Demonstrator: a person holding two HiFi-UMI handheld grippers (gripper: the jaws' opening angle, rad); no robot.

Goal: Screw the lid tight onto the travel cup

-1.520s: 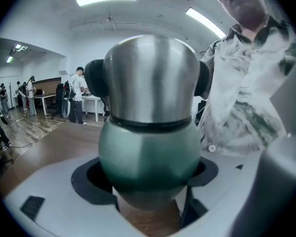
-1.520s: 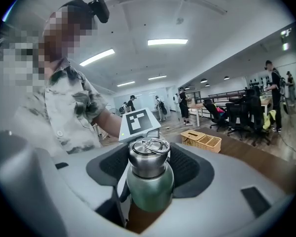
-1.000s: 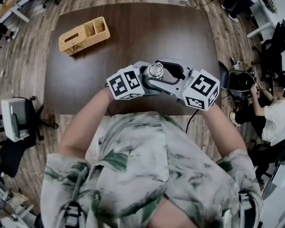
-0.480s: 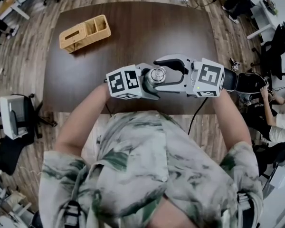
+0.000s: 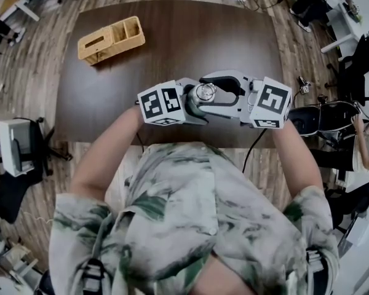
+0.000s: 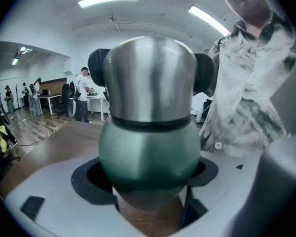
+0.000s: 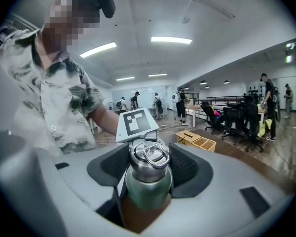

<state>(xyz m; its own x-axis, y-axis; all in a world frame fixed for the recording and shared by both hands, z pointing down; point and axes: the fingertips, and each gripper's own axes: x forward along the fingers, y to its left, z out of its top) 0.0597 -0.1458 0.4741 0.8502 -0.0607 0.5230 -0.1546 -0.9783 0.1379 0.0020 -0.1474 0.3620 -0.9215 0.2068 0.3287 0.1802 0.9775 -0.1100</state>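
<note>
Dark table [image 5: 172, 35], wooden box [image 5: 111, 39], lidded travel cup [image 5: 202, 93]

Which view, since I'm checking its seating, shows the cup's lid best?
The right gripper view: the steel lid shows its top, ring and side. The head view shows only its small top; the left gripper view only its side.
</note>
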